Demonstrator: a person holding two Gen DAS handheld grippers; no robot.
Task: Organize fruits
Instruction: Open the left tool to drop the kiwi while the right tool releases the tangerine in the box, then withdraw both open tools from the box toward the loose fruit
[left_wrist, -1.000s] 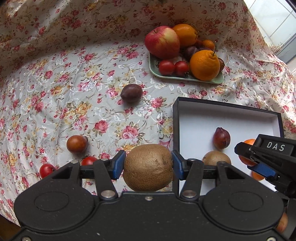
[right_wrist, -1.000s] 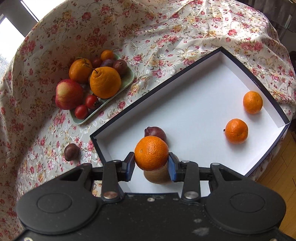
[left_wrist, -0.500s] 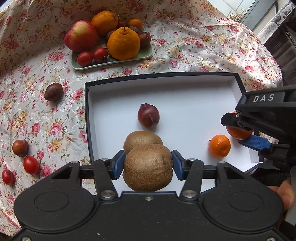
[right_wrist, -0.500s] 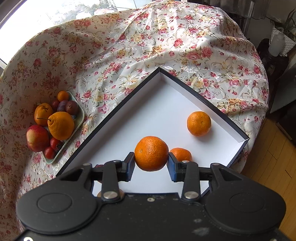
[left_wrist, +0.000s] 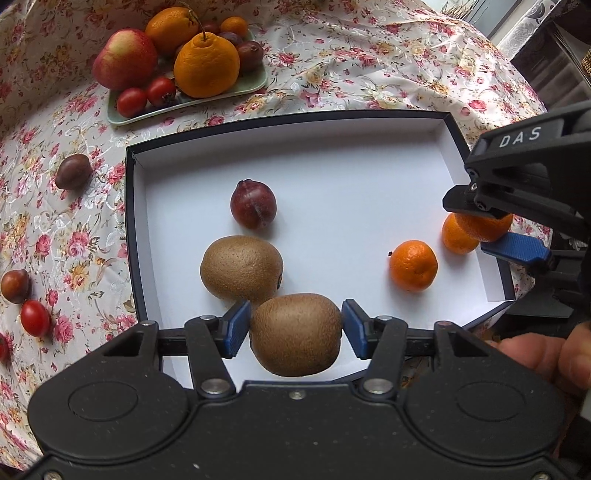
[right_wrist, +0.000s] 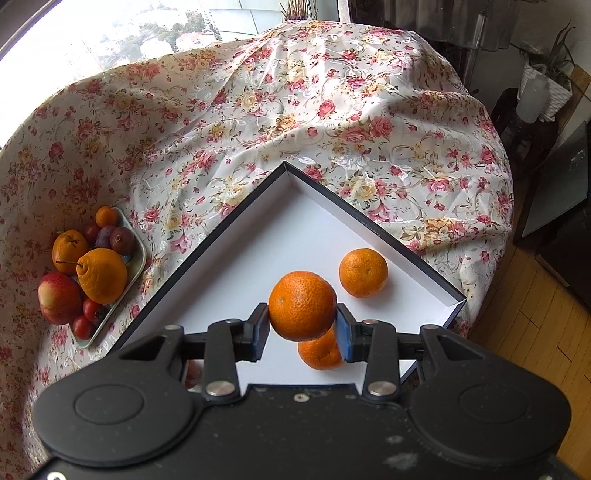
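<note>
My left gripper (left_wrist: 294, 328) is shut on a brown kiwi (left_wrist: 295, 334), held over the near edge of the white box (left_wrist: 332, 162). In the box lie another kiwi (left_wrist: 240, 267), a dark plum (left_wrist: 253, 203) and two mandarins (left_wrist: 413, 266). My right gripper (right_wrist: 301, 326) is shut on a mandarin (right_wrist: 302, 310) above the box's right end, over one mandarin (right_wrist: 320, 354) and near another (right_wrist: 363, 272). The right gripper also shows in the left wrist view (left_wrist: 495, 229).
A green plate (left_wrist: 229, 92) with an apple, oranges, tomatoes and plums stands beyond the box. Loose plums (left_wrist: 73, 171) and small tomatoes (left_wrist: 35, 317) lie on the floral cloth left of the box. The table edge and wooden floor (right_wrist: 535, 314) are at right.
Both grippers have moved over the box with their fruit. The left one swung right from the cloth to the box's near edge; the right one moved to the box's right end.
</note>
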